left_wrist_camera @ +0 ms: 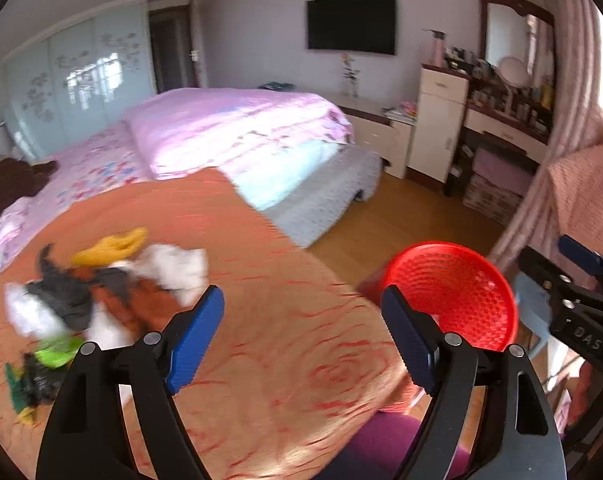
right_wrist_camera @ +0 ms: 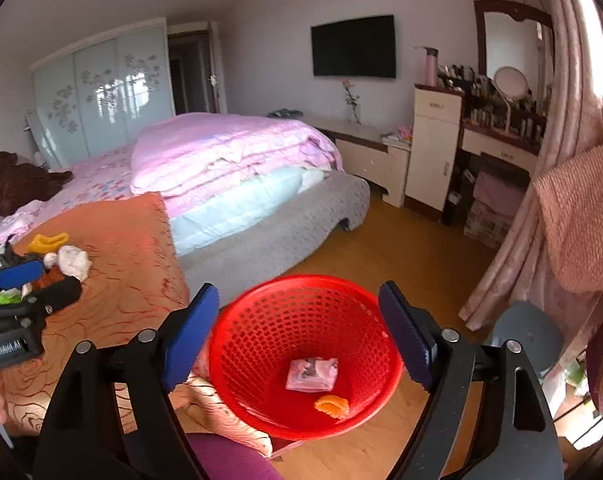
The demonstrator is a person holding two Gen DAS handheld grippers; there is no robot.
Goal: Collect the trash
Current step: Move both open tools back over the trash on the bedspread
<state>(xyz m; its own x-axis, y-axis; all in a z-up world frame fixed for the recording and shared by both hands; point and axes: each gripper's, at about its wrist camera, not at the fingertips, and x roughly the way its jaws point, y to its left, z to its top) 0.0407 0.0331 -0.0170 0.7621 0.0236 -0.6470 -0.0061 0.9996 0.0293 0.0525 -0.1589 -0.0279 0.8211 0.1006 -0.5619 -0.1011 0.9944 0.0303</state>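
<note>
A pile of trash [left_wrist_camera: 101, 292] (white tissues, black, yellow and green scraps) lies on the orange cloth [left_wrist_camera: 281, 340] at the left. My left gripper [left_wrist_camera: 301, 294] hangs open above the cloth, to the right of the pile, with nothing between its blue pads. The red mesh basket [left_wrist_camera: 461, 292] stands on the floor beside the cloth. My right gripper [right_wrist_camera: 297, 290] is open over the basket [right_wrist_camera: 261, 340], holding nothing. Inside the basket lie a pink wrapper [right_wrist_camera: 311, 374] and an orange scrap [right_wrist_camera: 332, 406]. The right wrist view shows the left gripper [right_wrist_camera: 37, 282] near the trash pile [right_wrist_camera: 73, 260].
The orange cloth covers a surface against a bed [right_wrist_camera: 229, 160] with pink bedding. A wooden floor [right_wrist_camera: 401, 248] runs past the basket. A pink curtain [right_wrist_camera: 533, 240] and a grey stool [right_wrist_camera: 529, 332] are on the right. Cabinets and a dressing table line the far wall.
</note>
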